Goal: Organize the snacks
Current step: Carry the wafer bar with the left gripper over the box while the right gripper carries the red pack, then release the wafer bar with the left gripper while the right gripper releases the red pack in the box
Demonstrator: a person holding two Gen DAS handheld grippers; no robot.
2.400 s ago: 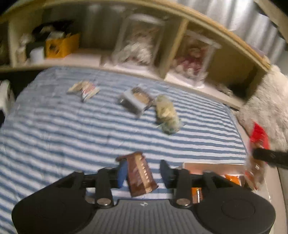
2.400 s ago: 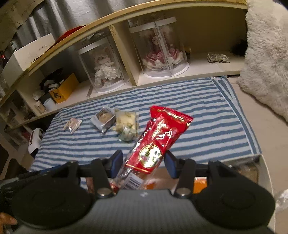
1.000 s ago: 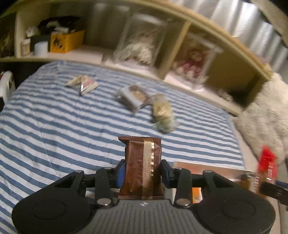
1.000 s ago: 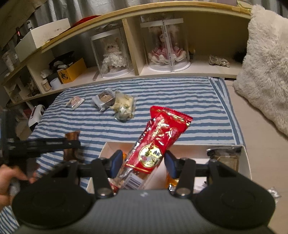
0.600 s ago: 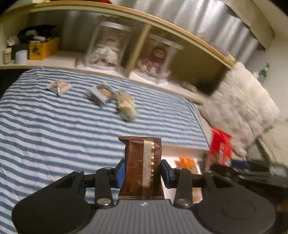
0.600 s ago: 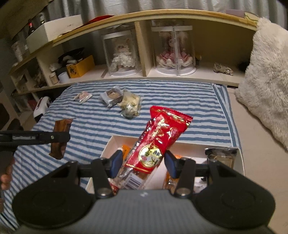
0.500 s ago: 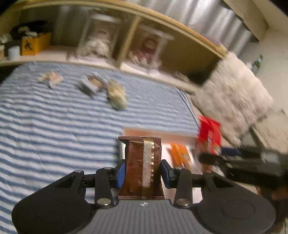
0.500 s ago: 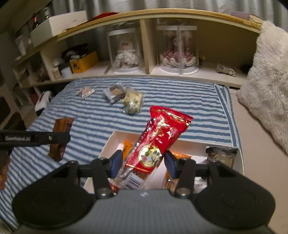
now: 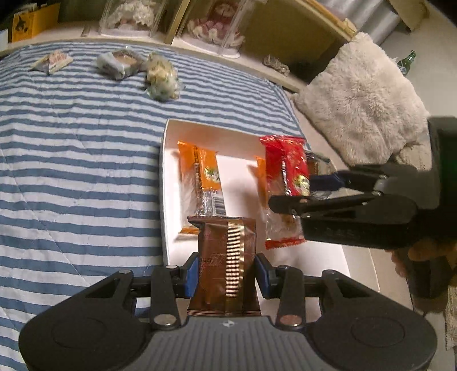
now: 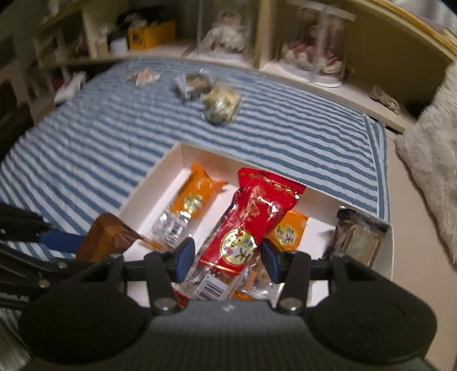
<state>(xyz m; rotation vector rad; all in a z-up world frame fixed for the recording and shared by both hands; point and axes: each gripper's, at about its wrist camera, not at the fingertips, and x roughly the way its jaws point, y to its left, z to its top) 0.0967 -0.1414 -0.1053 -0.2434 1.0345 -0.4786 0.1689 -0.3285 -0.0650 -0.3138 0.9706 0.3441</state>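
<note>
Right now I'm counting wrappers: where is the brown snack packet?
The brown snack packet is clamped in the left gripper, low centre in the left wrist view, over the white box's near left corner.

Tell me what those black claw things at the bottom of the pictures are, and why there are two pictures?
Those are hand-held grippers, like big tongs. A person holds one in each hand, and each has a small camera looking out along its two fingers. That is why there are two pictures: one from the left gripper, one from the right gripper.

The left gripper is squeezing a brown snack packet. The right gripper is squeezing a long red snack packet. In the left picture you can also see the right gripper from the side.

Both are above a white box that sits on a blue striped blanket. Two orange packets and a dark packet already lie in the box. Three more snacks wait on the blanket near a shelf with dolls.
</note>
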